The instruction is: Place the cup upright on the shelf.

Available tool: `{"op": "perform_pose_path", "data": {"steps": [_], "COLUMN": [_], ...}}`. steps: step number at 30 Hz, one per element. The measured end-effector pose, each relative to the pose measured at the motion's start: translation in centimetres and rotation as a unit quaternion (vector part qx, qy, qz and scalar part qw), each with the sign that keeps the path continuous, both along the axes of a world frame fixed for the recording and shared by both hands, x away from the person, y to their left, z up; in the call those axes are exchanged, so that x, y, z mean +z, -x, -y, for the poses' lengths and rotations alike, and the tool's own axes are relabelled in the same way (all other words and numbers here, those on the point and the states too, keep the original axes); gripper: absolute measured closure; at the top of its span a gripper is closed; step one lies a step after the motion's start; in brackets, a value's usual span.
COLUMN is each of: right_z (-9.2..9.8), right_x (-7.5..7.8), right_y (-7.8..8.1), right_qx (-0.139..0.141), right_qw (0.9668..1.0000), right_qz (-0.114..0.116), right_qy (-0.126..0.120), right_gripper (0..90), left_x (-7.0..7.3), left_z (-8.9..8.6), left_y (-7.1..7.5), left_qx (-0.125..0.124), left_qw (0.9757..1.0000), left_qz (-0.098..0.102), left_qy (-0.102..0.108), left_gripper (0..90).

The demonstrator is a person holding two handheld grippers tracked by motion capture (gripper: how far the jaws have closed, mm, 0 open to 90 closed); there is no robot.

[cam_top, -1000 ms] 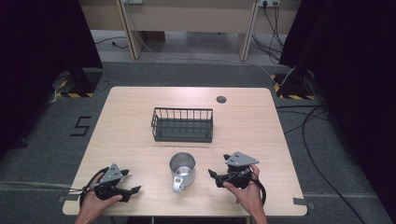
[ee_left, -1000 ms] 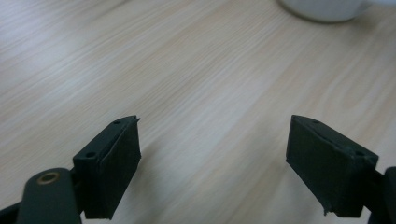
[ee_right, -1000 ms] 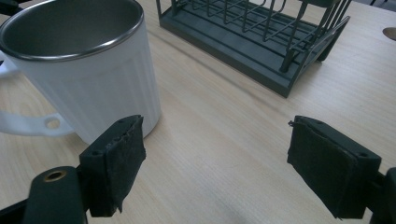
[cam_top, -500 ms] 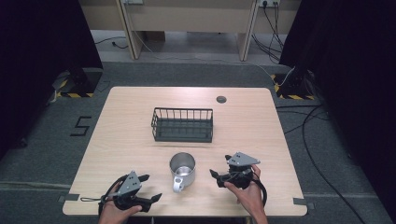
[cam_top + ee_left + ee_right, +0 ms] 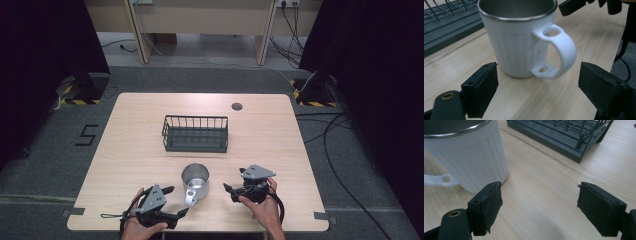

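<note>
A white ribbed mug [image 5: 195, 177] with a steel inside stands upright near the table's front edge, its handle [image 5: 190, 199] turned toward the person. My left gripper [image 5: 177, 201] lies just left of the handle and is open. In the left gripper view the mug [image 5: 516, 42] stands close ahead of the left gripper [image 5: 539, 87], its handle [image 5: 560, 53] in line with the gap, untouched. My right gripper [image 5: 230, 192] rests to the right of the mug, open. In the right gripper view only bare wood lies between the jaws of the right gripper [image 5: 539, 207], with the mug [image 5: 469, 155] ahead on the left.
A dark wire basket [image 5: 195, 134] stands mid-table behind the mug, also seen as the basket [image 5: 444, 27] and the basket [image 5: 564, 135]. A small dark round cap [image 5: 236, 106] sits in the tabletop at the back right. Cables run over the floor to the right of the table.
My left gripper has moved right along the front edge, from the table's left corner up to the mug's handle. The right gripper and the mug have stayed in place.
</note>
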State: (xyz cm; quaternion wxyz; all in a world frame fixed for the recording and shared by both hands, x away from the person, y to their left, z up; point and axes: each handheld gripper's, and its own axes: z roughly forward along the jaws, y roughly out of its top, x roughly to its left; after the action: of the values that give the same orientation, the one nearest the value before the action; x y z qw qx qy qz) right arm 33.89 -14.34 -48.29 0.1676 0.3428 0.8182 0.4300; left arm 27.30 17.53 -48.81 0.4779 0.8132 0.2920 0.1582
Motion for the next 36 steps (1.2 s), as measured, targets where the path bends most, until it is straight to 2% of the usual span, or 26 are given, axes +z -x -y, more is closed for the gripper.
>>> {"op": "perform_pose_path", "data": {"steps": [5, 15, 23, 36], "right_z": [-0.2, -0.1, -0.4, -0.7], "right_x": [-0.1, 0.1, 0.2, 0.2], "right_y": [0.0, 0.1, 0.2, 0.3], "right_qx": [0.003, 0.005, 0.013, 0.024], "right_qw": [1.0000, 1.0000, 0.9998, 0.9992], "right_qz": [0.000, 0.001, 0.005, 0.010], "right_qy": [-0.002, -0.007, -0.013, -0.028], "right_gripper": [19.6, 19.6, 19.3, 18.9], "left_x": [0.0, -0.1, -0.6, -1.0], "left_z": [0.5, -1.8, -3.9, -5.0], "left_y": [-0.5, -2.0, -4.1, -6.2], "left_qx": [0.009, 0.036, 0.067, 0.086], "left_qw": [0.9999, 0.9992, 0.9976, 0.9961], "left_qz": [0.005, 0.000, -0.003, -0.011], "left_qy": [-0.007, -0.014, -0.015, -0.013], "left_gripper": [17.3, 15.3, 16.3, 17.2]}}
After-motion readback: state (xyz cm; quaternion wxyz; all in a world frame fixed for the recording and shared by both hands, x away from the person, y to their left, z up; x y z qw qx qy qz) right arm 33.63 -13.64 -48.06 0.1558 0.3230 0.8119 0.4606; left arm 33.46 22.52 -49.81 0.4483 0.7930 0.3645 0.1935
